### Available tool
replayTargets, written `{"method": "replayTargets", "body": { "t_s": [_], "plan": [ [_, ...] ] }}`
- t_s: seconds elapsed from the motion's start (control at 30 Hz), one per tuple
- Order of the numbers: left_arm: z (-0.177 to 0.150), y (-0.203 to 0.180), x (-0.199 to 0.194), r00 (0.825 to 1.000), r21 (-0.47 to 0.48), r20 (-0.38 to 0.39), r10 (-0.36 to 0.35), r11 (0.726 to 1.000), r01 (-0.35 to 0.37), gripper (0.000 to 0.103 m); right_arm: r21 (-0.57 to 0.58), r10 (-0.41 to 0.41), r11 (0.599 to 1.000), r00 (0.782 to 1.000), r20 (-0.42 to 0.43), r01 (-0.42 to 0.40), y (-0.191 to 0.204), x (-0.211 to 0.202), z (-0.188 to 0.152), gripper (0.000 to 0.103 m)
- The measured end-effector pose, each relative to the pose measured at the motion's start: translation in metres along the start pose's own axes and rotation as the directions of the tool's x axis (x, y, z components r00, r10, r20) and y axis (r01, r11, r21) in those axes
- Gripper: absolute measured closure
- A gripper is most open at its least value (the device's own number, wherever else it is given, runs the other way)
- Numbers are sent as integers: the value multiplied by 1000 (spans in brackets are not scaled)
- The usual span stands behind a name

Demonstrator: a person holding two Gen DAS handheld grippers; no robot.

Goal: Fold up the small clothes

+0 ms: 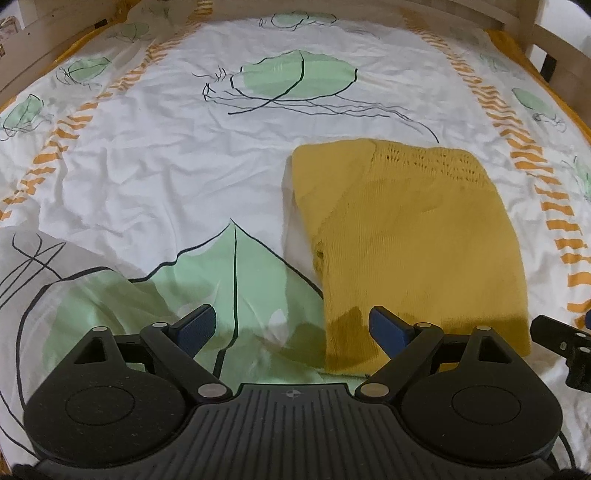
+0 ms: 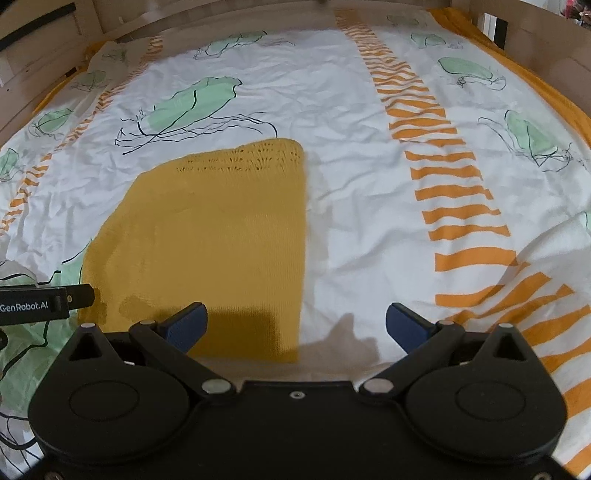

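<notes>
The knitted garment (image 2: 207, 236) is mustard yellow all over, with a band of openwork holes along its far edge. The bed sheet (image 1: 155, 173) under it is white, printed with pale green leaf shapes outlined in thin black scribbled lines, and crossed by bands of short orange stripes. Each hand-held gripper is black with dark blue ribbed pads (image 2: 186, 326). The bed frame (image 2: 240, 16) is pale wood.

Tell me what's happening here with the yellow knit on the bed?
A person holds two grippers over a mustard knit garment lying flat, already folded into a rough rectangle, on a printed bedsheet. The left gripper and the right gripper are both open at its near edge, one at each near corner. Neither holds it.
</notes>
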State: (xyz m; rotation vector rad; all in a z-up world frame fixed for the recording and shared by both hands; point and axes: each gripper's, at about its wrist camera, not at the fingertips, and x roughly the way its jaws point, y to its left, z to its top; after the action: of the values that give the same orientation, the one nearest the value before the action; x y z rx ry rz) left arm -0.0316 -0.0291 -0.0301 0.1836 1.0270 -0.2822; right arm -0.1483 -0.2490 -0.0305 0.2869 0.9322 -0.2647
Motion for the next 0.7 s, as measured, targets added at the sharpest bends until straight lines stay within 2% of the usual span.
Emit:
{"method": "replayTargets", "body": {
  "t_s": [0.7],
  "plan": [
    [-1, 1, 7, 999, -7, -43, -13, 1000, 13, 13, -4, 5, 1000, 1000, -14, -5, 3, 5, 2, 1]
  ]
}}
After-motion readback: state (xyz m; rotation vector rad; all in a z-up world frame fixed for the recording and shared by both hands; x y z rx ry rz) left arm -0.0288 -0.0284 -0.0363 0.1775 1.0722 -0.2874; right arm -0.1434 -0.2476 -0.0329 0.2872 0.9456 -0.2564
